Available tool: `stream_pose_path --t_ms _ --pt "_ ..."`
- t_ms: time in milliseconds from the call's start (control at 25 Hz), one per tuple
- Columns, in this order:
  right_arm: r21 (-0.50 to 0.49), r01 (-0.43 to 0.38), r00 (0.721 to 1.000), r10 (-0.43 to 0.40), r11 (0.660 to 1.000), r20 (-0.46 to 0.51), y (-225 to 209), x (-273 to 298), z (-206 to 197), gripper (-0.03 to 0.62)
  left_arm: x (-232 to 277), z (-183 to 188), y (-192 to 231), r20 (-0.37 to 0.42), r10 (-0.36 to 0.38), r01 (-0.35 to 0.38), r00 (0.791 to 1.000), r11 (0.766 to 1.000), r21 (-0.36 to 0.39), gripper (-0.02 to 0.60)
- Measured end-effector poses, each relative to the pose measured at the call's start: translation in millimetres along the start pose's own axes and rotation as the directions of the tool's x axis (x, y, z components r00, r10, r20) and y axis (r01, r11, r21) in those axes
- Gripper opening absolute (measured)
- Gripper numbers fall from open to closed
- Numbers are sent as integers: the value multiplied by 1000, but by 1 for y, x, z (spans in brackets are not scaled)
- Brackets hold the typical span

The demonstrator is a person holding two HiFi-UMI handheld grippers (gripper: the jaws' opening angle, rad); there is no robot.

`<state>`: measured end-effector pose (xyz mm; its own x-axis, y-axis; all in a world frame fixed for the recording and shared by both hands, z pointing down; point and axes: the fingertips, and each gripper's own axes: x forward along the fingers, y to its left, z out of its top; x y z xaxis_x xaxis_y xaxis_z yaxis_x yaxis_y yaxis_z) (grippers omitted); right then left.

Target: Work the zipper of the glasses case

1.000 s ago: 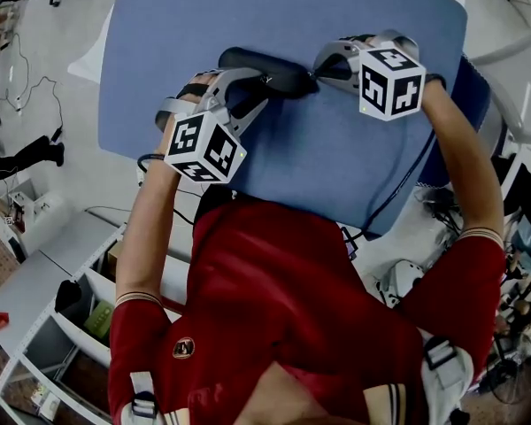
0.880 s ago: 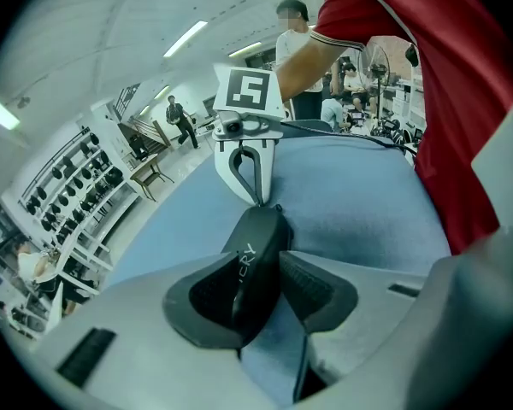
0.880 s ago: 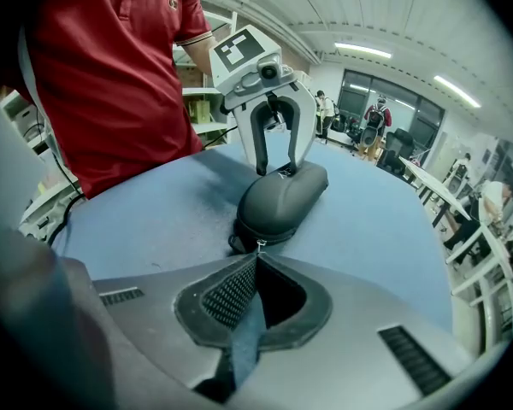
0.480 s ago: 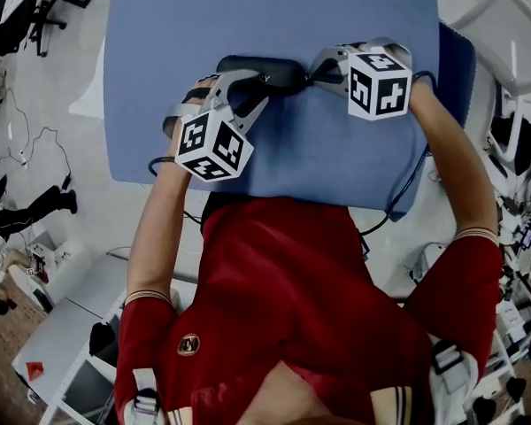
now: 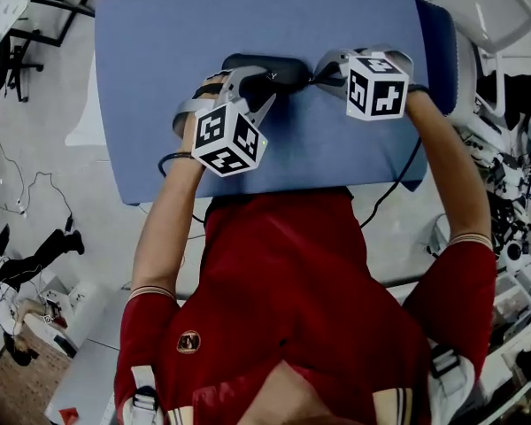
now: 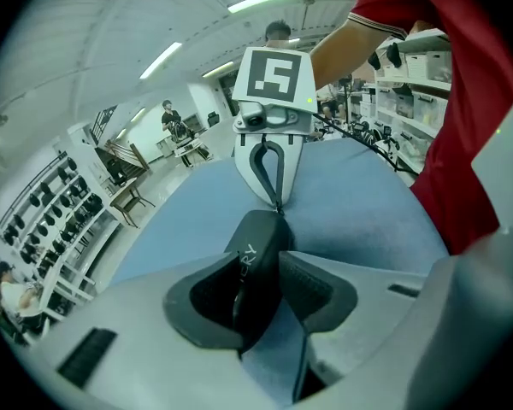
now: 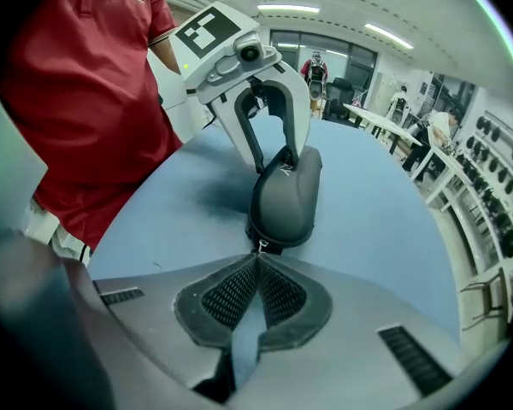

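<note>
A black glasses case [image 5: 281, 66] lies on the blue table [image 5: 248, 16], long side left to right. My left gripper [image 5: 255, 85] is shut on its left end; in the left gripper view the pads [image 6: 316, 287] press both sides of the case [image 6: 258, 259]. My right gripper [image 5: 317, 76] is at the case's right end, jaws shut on the small metal zipper pull [image 7: 259, 246]. The right gripper view shows the case [image 7: 286, 195] straight ahead of the right gripper [image 7: 258, 256], with the left gripper [image 7: 278, 156] on its far end.
The person's red shirt [image 5: 292, 290] is close to the table's front edge. A black cable [image 5: 398, 180] runs off that edge at the right. Shelving and clutter [image 5: 18, 308] stand on the floor to the left, more gear [image 5: 513, 175] to the right.
The head view has shifted, so the table sits differently in frame. Both grippers keep the same hold on the case and the pull; the case has not visibly moved on the table.
</note>
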<state>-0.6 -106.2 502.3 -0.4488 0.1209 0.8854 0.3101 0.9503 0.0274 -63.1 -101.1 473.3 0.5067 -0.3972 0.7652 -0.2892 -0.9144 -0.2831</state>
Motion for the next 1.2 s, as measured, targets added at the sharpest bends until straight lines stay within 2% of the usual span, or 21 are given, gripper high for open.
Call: stream_pose_path --t_ms 120,320,600,840,1200 --pt "37 29 999 -28 999 -26 7 2 9 0 -5 -2 -1 29 -9 8 1000 1000 4 140" --pt "127 74 997 -74 989 -5 19 10 33 0 -17 -10 0 53 -12 12 999 1000 3 140" --pt "283 194 979 -204 939 6 22 21 47 0 -17 -11 -1 85 -39 37 996 999 26 140" --pt "431 271 947 -318 860 40 22 28 63 0 -18 -9 0 108 -64 60 992 997 41 140" --pt "610 369 871 -490 701 37 17 36 84 2 -20 -7 -1 135 -86 81 987 996 45 140"
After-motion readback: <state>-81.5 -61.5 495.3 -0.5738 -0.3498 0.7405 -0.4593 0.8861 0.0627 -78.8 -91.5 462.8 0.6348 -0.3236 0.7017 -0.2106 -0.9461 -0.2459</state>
